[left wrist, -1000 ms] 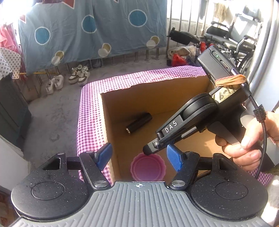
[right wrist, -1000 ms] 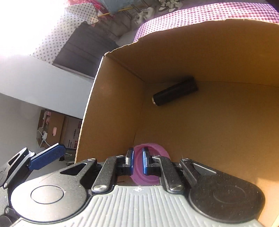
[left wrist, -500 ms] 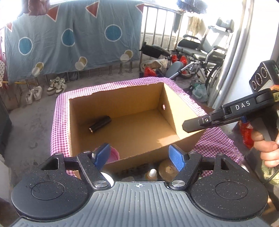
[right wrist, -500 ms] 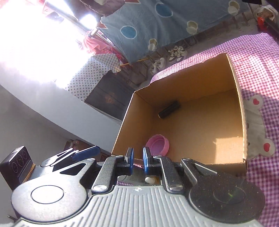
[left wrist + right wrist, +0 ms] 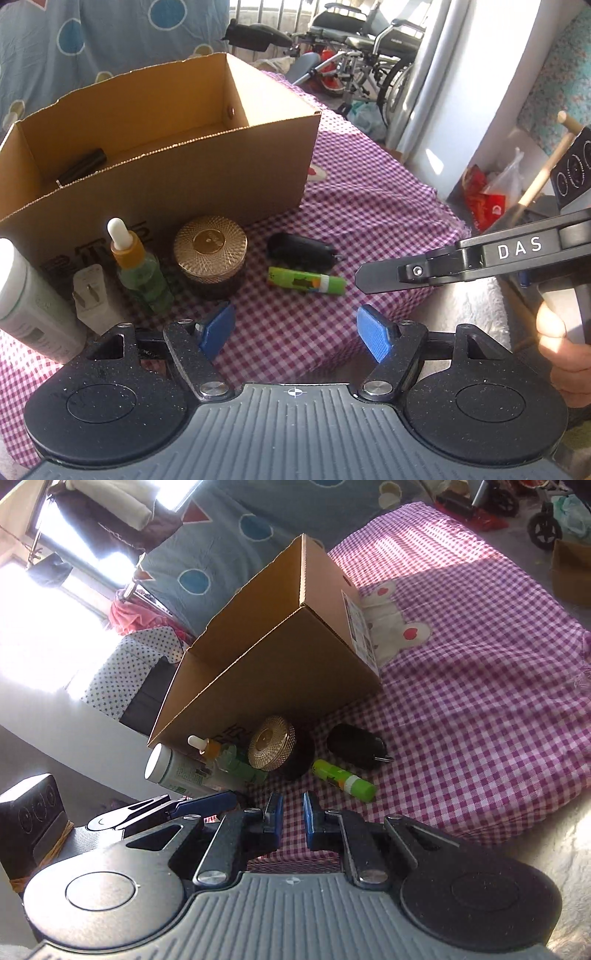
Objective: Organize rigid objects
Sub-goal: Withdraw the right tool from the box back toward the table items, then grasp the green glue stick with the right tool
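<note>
A cardboard box stands on the pink checked cloth, with a black cylinder inside. In front of it stand a gold-lidded jar, a green dropper bottle, a white plug adapter and a white bottle. A green glue stick and a black key fob lie beside them. My left gripper is open and empty, low before the glue stick. My right gripper is nearly shut and empty, near the glue stick and the box.
The right gripper's arm crosses the left wrist view at right, over the table's edge. Wheelchairs and a blue sheet stand behind the table. A bear patch lies on the cloth beside the box.
Both grippers have pulled back out of the box and down to the table's front. The pink lid stays in the box; the right gripper has let it go.
</note>
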The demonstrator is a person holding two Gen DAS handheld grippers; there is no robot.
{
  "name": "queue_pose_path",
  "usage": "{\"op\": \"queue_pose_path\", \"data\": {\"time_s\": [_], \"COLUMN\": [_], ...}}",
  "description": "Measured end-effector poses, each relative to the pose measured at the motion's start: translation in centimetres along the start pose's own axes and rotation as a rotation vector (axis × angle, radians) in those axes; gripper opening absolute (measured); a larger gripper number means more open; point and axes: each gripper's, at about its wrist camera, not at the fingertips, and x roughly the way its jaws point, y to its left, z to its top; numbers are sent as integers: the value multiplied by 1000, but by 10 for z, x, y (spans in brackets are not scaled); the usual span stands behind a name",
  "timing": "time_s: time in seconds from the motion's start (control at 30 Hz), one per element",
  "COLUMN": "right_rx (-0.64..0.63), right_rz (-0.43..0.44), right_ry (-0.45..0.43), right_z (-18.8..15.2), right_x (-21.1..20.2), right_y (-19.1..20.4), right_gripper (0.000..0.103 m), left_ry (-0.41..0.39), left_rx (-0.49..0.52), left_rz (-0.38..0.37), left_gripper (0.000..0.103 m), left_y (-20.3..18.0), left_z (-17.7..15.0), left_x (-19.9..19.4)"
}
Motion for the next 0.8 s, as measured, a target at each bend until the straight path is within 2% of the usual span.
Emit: {"op": "queue_pose_path", "data": {"time_s": [0.17, 0.23, 0.33, 0.57, 0.8], "right_rx": [-21, -23, -25, -34, -59], "right_rz": [-25, -29, -34, -41, -63], "right_ry": [-4, -6, -16, -19, 15], "right_z": [-3, -2, 2, 7, 10], "right_x": [-3, 0, 4, 8, 26], "right_y": [-4, -7, -11, -15, -16], "right_gripper": [14, 19, 32, 33, 33], "left_ry": [29, 32, 38, 55, 67], "left_rx": [-11, -15, -5, 2, -1], "left_rz": [0, 0, 5, -6, -19], "left_gripper": [71, 71, 70, 66, 61], "left_y": [-11, -13, -18, -23, -24], "left_z": [-5, -8, -6, -5, -4], "left_x": [18, 21, 26, 34, 41]}}
